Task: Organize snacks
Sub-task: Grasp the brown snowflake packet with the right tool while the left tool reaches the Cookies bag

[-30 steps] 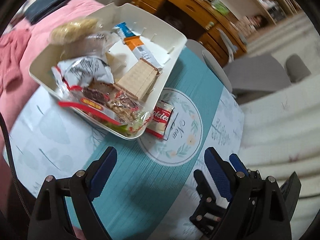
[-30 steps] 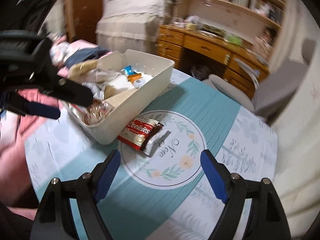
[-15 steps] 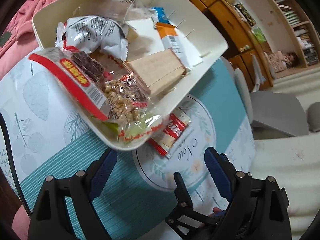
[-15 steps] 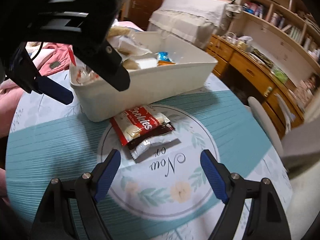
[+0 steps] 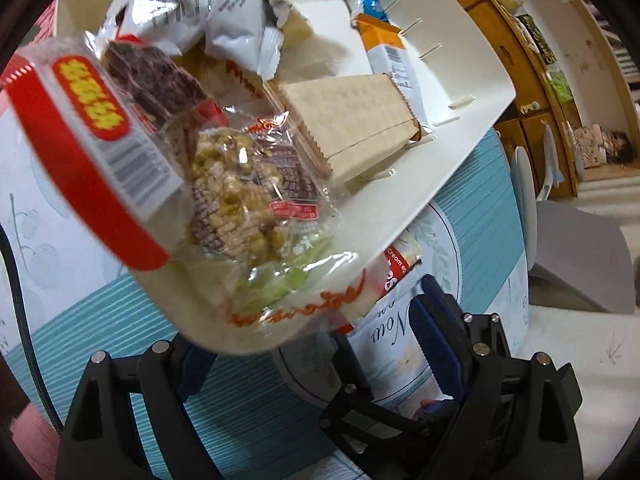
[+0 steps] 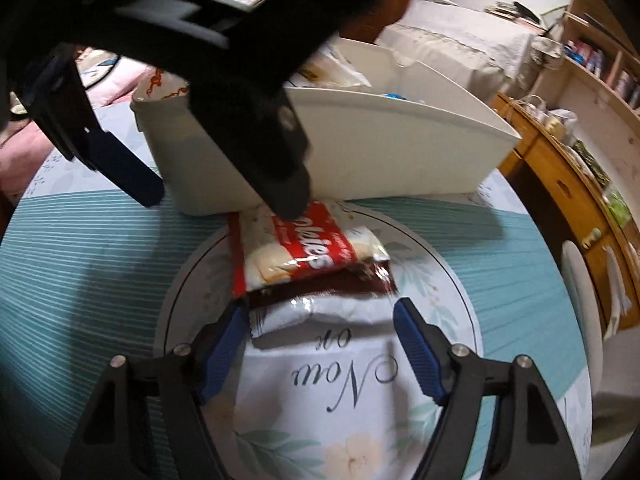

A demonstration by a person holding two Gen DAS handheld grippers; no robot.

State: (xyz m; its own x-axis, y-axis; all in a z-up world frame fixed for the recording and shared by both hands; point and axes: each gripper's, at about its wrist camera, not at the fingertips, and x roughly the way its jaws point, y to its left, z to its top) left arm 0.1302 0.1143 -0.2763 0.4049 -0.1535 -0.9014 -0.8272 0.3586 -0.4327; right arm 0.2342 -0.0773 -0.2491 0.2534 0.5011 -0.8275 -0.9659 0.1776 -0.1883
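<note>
A white bin (image 5: 460, 92) holds several snack packs: a clear bag with a red band (image 5: 88, 148), a silver bag (image 5: 208, 12), a wafer pack (image 5: 360, 124). My left gripper (image 5: 312, 344) is open, its fingers astride the bin's near corner. The bin also shows in the right wrist view (image 6: 384, 152). A red cookies pack (image 6: 304, 252) lies on the table against the bin, only its edge showing in the left wrist view (image 5: 394, 276). My right gripper (image 6: 320, 328) is open, low over the table, its fingertips either side of the pack's near end.
The round table has a teal and white floral cloth (image 6: 80, 264). The left gripper's black body (image 6: 224, 92) hangs over the bin's left end. A wooden dresser (image 6: 572, 200) and a grey chair (image 5: 576, 256) stand to the right. Pink bedding (image 6: 24, 140) lies to the left.
My left gripper has moved forward and down onto the bin's near corner. My right gripper has moved forward and lower to the cookies pack. Both stay open.
</note>
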